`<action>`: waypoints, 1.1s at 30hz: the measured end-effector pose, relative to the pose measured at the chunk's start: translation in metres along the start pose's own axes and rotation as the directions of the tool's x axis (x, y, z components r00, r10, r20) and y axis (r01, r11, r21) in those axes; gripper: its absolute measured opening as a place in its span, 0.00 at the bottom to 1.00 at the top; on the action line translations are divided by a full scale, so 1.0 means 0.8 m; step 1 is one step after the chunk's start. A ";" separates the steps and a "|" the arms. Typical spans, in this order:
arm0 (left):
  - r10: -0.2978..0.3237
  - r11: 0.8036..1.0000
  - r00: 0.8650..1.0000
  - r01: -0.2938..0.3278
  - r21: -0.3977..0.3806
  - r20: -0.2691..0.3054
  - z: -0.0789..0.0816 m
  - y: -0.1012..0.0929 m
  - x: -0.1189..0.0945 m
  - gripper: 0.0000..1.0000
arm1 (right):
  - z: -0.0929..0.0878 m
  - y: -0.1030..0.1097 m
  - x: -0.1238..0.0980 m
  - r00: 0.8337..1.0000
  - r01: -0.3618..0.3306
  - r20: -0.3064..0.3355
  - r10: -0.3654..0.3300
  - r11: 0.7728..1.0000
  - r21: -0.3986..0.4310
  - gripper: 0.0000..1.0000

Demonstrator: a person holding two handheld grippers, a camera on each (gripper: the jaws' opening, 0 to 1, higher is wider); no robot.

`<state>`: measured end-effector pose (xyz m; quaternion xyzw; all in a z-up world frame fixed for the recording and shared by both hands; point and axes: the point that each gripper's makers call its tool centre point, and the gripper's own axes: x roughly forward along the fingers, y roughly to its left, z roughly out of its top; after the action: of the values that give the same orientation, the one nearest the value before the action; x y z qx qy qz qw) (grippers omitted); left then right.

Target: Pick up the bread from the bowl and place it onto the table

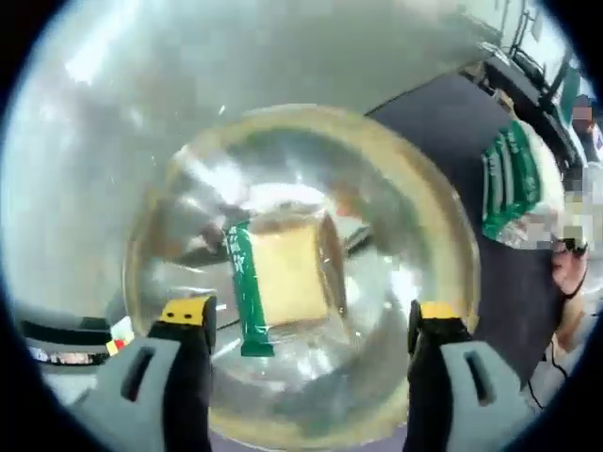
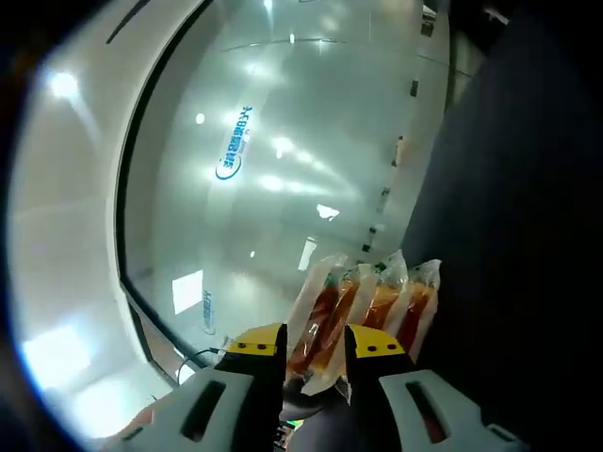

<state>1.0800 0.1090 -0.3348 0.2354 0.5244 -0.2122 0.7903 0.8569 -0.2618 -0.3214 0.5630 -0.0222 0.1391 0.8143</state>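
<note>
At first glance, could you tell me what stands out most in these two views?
In the left gripper view, a wrapped slice of bread lies inside a clear glass bowl, framed by the open left gripper. In the right gripper view, the right gripper is clamped on a clear packet of sausages.

A green-striped packet (image 1: 513, 179) lies on a dark mat (image 1: 471, 132), far right beyond the tongs. Clear-wrapped sausages (image 2: 363, 311) sit between the tongs.

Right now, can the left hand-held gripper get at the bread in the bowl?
Probably yes. The left hand-held gripper is open above the clear bowl, jaws either side of the wrapped bread, with nothing covering it.
</note>
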 end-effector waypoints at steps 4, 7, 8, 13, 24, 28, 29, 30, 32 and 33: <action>-0.010 0.999 0.999 0.008 -0.044 -0.032 -0.015 -0.005 0.027 0.82 | 0.000 0.002 0.000 1.000 -0.004 0.001 0.004 1.000 -0.011 0.21; 0.002 0.998 0.998 -0.006 -0.059 -0.064 -0.023 0.003 0.049 0.83 | -0.002 0.005 0.000 1.000 -0.013 -0.005 0.013 1.000 0.000 0.21; 0.002 0.997 0.998 -0.007 -0.074 -0.065 -0.023 0.005 0.054 0.83 | -0.002 0.006 0.001 1.000 -0.016 -0.007 0.016 1.000 0.001 0.21; 0.005 0.994 0.998 -0.012 -0.106 -0.064 -0.022 0.016 0.075 0.82 | -0.006 0.006 0.001 1.000 -0.020 -0.016 0.020 1.000 0.020 0.21; -0.011 0.988 0.999 0.003 -0.152 -0.050 -0.026 0.022 0.101 0.79 | -0.006 0.010 -0.002 1.000 -0.025 -0.004 0.026 0.999 0.034 0.21; -0.007 0.989 0.999 0.000 -0.148 -0.049 -0.024 0.021 0.100 0.78 | -0.007 0.011 -0.003 1.000 -0.028 -0.003 0.028 0.999 0.037 0.21; -0.004 0.991 0.998 -0.004 -0.137 -0.057 -0.026 0.019 0.100 0.77 | -0.007 0.011 -0.003 1.000 -0.028 -0.004 0.028 0.999 0.038 0.21; -0.015 0.988 0.998 0.005 -0.154 -0.064 -0.027 0.016 0.099 0.72 | -0.007 0.012 -0.003 1.000 -0.029 -0.005 0.029 0.999 0.040 0.21; -0.028 0.986 0.997 0.016 -0.168 -0.072 -0.027 0.015 0.101 0.67 | -0.007 0.013 -0.004 1.000 -0.031 -0.005 0.031 0.999 0.042 0.21; -0.031 0.985 0.997 0.018 -0.172 -0.073 -0.027 0.014 0.102 0.65 | -0.008 0.013 -0.004 1.000 -0.031 -0.005 0.031 0.999 0.042 0.21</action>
<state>1.1004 0.1235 -0.4158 0.1680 0.5730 -0.1668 0.7846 0.8507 -0.2534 -0.3149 0.5793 -0.0258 0.1537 0.8000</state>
